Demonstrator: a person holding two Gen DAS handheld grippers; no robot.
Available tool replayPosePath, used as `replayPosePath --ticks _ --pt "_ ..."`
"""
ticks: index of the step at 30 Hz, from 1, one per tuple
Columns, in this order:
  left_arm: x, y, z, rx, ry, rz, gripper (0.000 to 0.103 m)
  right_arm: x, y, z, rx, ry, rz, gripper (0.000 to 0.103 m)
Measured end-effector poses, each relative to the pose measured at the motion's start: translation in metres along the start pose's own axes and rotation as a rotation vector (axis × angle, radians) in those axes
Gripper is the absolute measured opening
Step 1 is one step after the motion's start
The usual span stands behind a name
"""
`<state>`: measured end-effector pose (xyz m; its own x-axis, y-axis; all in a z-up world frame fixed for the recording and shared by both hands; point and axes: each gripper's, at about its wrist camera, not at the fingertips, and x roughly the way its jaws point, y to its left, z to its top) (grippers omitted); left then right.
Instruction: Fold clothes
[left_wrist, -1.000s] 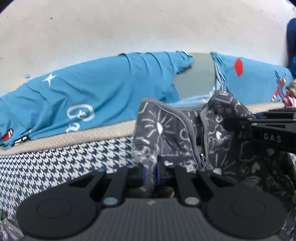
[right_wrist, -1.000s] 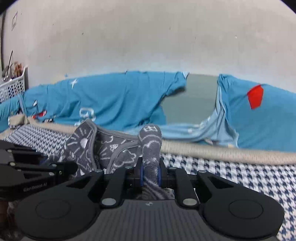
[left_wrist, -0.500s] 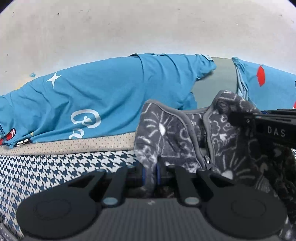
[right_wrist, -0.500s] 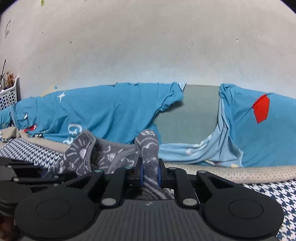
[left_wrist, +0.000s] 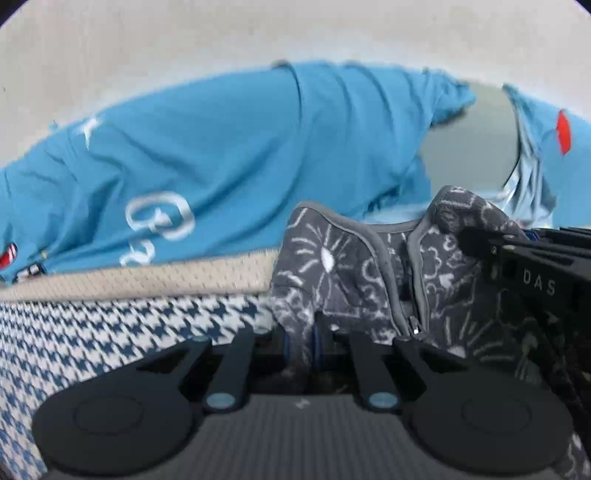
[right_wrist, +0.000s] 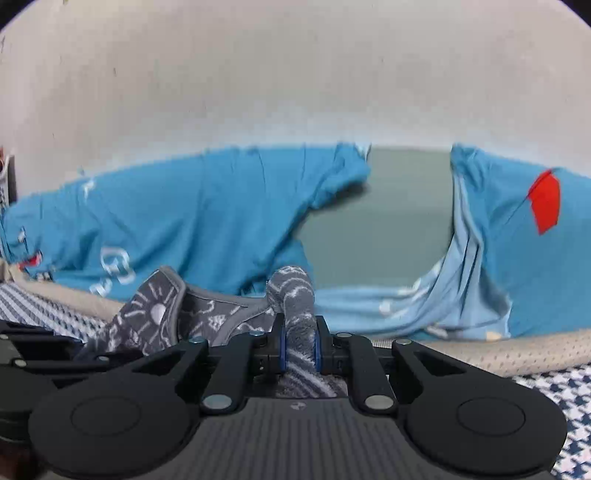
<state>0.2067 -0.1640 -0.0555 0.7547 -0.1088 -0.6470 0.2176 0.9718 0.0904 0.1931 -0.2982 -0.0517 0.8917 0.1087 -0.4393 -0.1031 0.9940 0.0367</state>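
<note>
— What grips the grey patterned fleece jacket (left_wrist: 354, 273)?
— The left gripper (left_wrist: 299, 341) pinches one shoulder edge and the right gripper (right_wrist: 298, 341) the other, both clamped on fabric.
— Where is it?
— Held up over the houndstooth bedcover (left_wrist: 110, 332), before the blue shirts (right_wrist: 207, 221) on the headboard (right_wrist: 376, 221).

Soft, even indoor light, no glare or hard shadows. Strong fisheye bending, dark corners at frame edges. Motion blur across bright blue draped cloth (left_wrist: 229, 155) and pale plaster wall (right_wrist: 295, 81); nearer black plastic tool housing comparatively sharp in both views.
</note>
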Motion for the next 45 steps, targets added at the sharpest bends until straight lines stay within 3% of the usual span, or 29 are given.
replayPosePath --ticks 4,7,9,12,18,26,36,45 --pt "0.01 -0.004 -0.006 0.019 0.002 0.038 0.019 0.016 -0.001 -0.014 -0.018 0.067 -0.025 0.017" --pt "0.009 -0.003 -0.004 0.007 0.011 0.048 0.025 0.017 -0.009 -0.016 0.019 0.079 -0.019 0.033" --pt "0.004 0.0 -0.002 0.0 0.01 0.057 0.037 0.012 -0.014 -0.013 0.048 0.069 -0.007 0.046" --pt "-0.011 0.005 0.004 -0.024 -0.012 0.071 0.05 0.001 -0.022 -0.005 0.085 0.065 0.013 0.051" --pt "-0.051 0.009 0.008 -0.048 -0.038 0.066 0.076 -0.027 -0.028 0.011 0.091 0.061 0.003 0.052" --pt "-0.098 -0.002 -0.015 -0.022 0.0 0.02 0.077 -0.082 -0.045 0.005 0.087 0.08 -0.018 0.054" --pt "-0.155 -0.012 -0.059 0.027 0.053 -0.022 0.088 -0.136 -0.074 -0.027 0.123 0.167 -0.074 0.054" --pt "-0.182 -0.011 -0.094 -0.016 0.099 -0.034 0.088 -0.174 -0.092 -0.047 0.119 0.231 -0.116 0.054"
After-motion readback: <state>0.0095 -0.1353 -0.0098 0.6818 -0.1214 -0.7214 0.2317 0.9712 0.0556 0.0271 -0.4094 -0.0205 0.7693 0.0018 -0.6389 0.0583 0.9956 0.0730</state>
